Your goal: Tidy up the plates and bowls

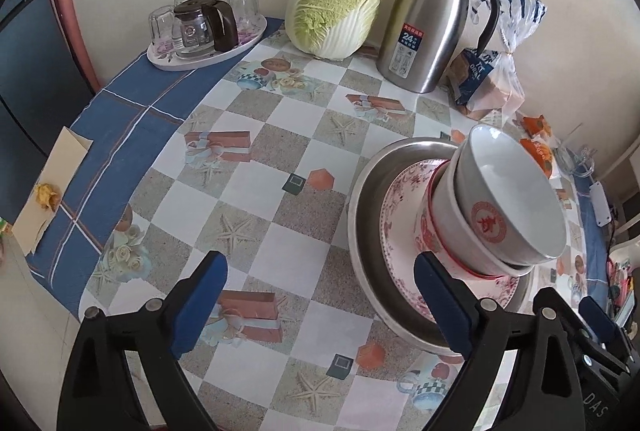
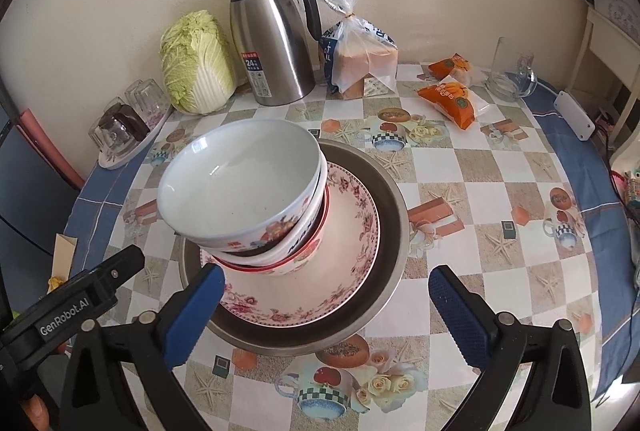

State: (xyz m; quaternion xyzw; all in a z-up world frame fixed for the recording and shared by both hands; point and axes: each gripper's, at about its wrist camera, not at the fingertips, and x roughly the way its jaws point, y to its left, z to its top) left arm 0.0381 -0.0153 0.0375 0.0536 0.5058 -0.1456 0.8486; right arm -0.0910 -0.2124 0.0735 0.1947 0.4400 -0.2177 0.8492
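Blue-padded jaws of both grippers stand wide apart with nothing between them — the stacked dishes sit on the table.

Nearest, the left gripper (image 1: 320, 303) hangs over bare checkered tablecloth (image 1: 256, 191), and the right gripper (image 2: 326, 305) frames the near rim of a round steel basin (image 2: 390, 191). Inside the basin lies a pink floral plate (image 2: 352, 231) bearing a leaning stack of white bowls (image 2: 244, 191) — farther back, by the wall, stand a steel thermos jug (image 2: 272, 43), a napa cabbage (image 2: 196, 63) and bagged bread (image 2: 360, 59).
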